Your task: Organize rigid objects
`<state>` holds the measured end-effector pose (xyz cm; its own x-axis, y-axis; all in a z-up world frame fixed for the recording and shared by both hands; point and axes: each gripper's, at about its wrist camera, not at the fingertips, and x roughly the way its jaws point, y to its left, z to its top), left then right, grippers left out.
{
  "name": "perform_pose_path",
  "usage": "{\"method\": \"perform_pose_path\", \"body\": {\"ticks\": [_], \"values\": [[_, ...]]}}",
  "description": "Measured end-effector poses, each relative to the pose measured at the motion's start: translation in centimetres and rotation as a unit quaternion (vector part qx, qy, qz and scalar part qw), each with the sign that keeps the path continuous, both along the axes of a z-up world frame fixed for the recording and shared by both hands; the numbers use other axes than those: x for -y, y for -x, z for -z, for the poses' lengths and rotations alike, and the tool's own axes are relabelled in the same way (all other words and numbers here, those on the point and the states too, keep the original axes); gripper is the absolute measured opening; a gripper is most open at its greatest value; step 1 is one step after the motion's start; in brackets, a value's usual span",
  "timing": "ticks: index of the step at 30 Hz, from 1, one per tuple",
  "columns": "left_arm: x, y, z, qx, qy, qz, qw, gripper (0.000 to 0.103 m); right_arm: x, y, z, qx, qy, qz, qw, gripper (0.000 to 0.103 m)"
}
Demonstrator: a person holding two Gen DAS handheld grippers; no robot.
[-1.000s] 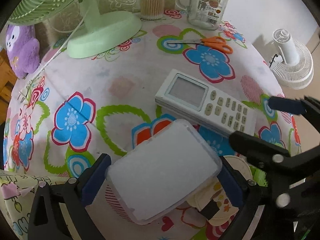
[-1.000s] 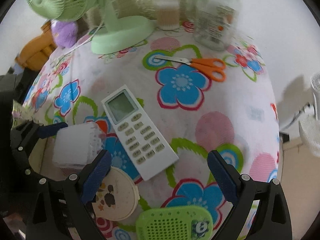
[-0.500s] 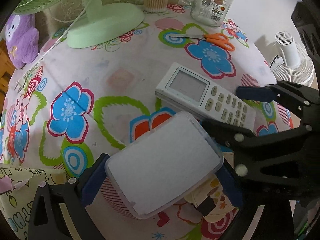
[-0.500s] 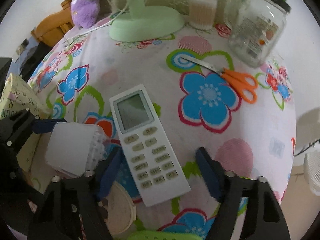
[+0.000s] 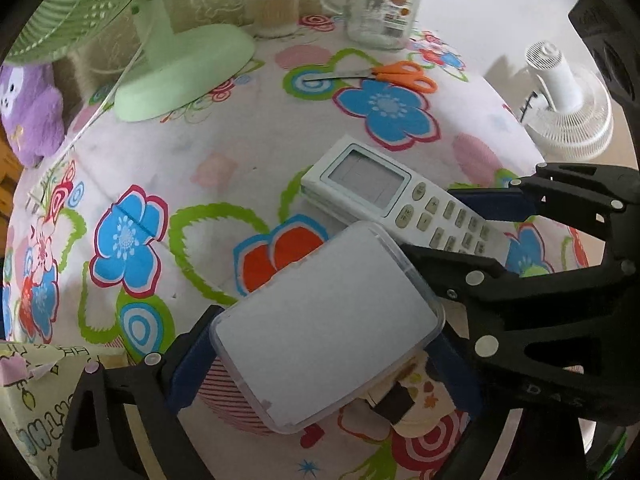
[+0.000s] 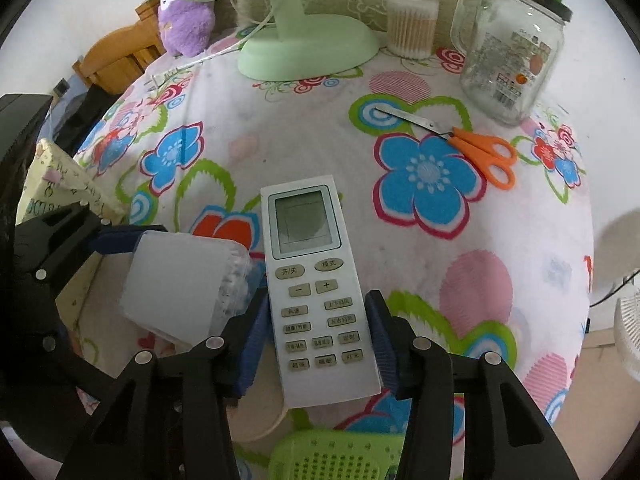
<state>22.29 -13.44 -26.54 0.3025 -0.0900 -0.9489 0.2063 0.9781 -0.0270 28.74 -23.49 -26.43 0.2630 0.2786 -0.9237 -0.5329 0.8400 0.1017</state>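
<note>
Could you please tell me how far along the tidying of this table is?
Early: nothing looks sorted. The right gripper jaws are closing on the remote control; the left gripper jaws straddle the clear box. Scissors and glass jar lie untouched.

Wide open bench (image 6: 304, 128) through mid-frame; top edge is blocked by the fan base (image 6: 308, 50), swab tub (image 6: 412, 26) and jar (image 6: 514, 56) (scissors (image 6: 470, 142) lie just below them).
</note>
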Motion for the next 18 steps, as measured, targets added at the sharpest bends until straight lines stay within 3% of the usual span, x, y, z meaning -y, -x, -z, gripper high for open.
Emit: {"method": "perform_pose_path", "body": {"ticks": [18], "values": [[0.6,4.5,-0.6,-0.009,0.003,0.024,0.9997,0.097,0.6,6.1,-1.5,-0.013,-0.005,0.036,0.999,0.047]]}}
